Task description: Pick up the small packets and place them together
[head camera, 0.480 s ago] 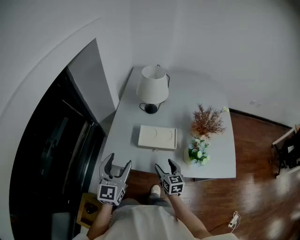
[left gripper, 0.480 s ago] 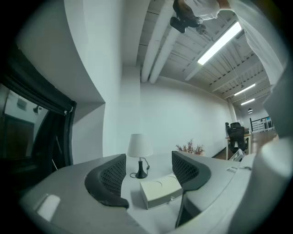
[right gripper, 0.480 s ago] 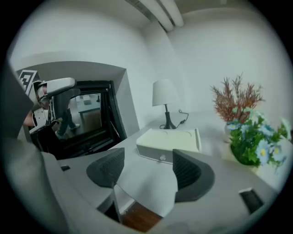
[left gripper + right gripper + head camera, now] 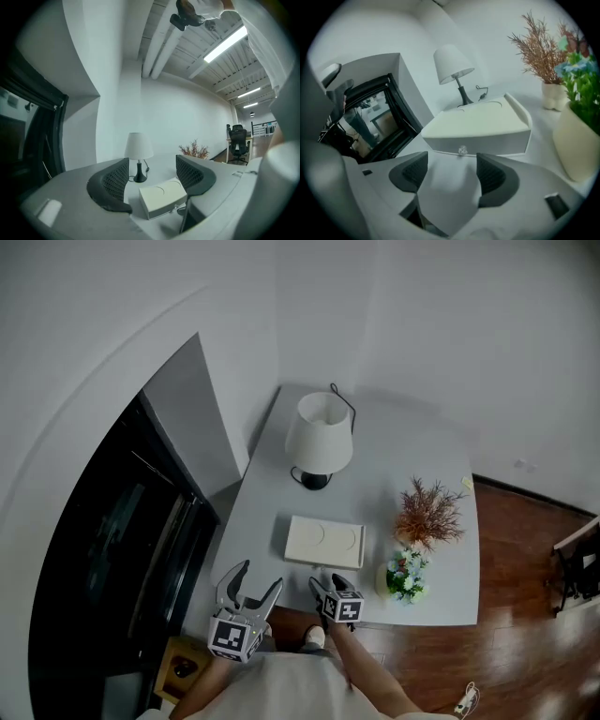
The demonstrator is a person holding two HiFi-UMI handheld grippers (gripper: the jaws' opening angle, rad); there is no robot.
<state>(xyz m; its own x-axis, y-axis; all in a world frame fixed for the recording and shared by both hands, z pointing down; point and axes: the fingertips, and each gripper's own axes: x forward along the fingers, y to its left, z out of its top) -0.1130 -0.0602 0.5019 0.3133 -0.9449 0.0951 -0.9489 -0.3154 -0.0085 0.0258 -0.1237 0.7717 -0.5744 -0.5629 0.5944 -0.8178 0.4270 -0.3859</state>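
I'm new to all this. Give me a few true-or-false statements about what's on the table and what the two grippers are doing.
1. The lamp stands beyond the box, farther from the person. True.
2. The left gripper holds the box. False: its jaws stand apart with nothing gripped, and the box lies ahead of it.
3. The right gripper is open and empty. True.
4. The flowers stand to the left of the box. False: they stand to its right, next to the dried plant.
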